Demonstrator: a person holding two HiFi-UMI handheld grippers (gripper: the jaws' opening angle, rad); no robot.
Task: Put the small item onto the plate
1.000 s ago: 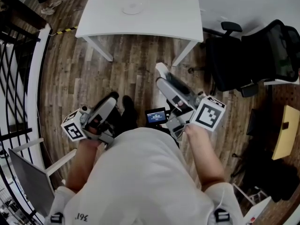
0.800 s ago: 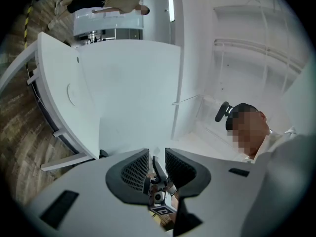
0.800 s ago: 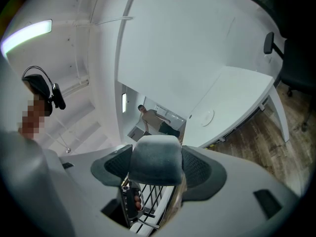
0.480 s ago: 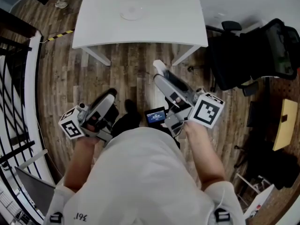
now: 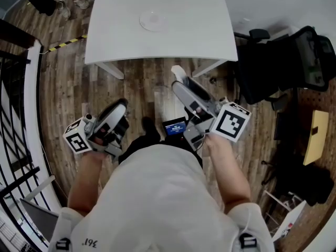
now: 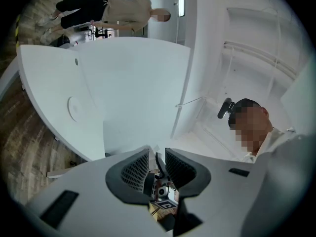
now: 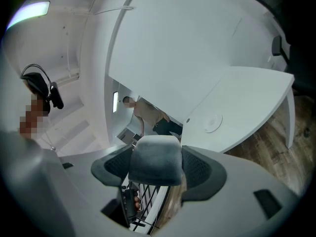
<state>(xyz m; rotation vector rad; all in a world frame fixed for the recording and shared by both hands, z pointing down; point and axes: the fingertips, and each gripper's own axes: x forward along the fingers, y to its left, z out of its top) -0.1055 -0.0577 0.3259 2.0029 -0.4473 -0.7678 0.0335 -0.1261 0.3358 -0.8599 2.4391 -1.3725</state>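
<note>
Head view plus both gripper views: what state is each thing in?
Right gripper: shut on a pale grey rounded block.
Left gripper: jaws slightly apart, nothing between them.
White round plate: empty, flat on the white table.
Small black screen: lit.

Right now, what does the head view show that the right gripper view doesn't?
Only the head view: the left gripper and a strip of yellow-black floor tape. Only the right gripper view: a lit ceiling light and a standing person's upper body. Both: the white table, the plate on it, and the right gripper shut on the small item.
</note>
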